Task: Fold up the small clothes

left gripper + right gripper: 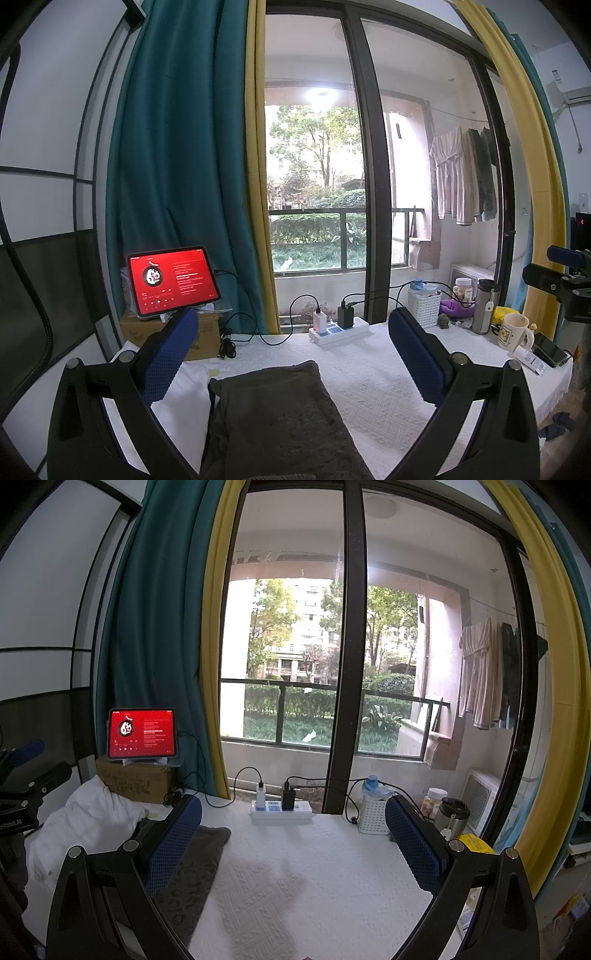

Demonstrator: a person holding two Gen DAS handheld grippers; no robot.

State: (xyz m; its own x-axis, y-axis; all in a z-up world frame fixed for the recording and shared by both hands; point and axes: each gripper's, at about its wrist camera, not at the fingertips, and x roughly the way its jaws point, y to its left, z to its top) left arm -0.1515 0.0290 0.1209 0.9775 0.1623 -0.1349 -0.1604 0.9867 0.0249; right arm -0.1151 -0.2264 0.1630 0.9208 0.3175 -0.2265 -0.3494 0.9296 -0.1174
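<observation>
The left gripper (291, 354) hangs above the table with its 2 fingers (168, 356) wide apart and nothing between them. The right gripper (293, 840) is likewise spread and empty, over bare tablecloth (314, 878).

The task's thing, a dark grey garment (273, 417), lies flat on the cloth at 6 o'clock in the left view, running out of the bottom edge; in the right view it sits at 8 o'clock, partly behind the left finger. A white pillow (85, 823) lies just beside it, touching or nearly so at its left edge; I cannot tell which.

Judging from this, no fold is begun, so the risks lie in the first grab:
- A pinch taken too deep could catch the tablecloth along with the garment, since both are soft and lie flush.
- Dragging the cloth would tug the power strip (338, 330) at 12 o'clock, and its cables.
- The mug (513, 332) and flask (485, 310) at 3 o'clock stand near the table's edge; a wide right sweep could knock them.
</observation>
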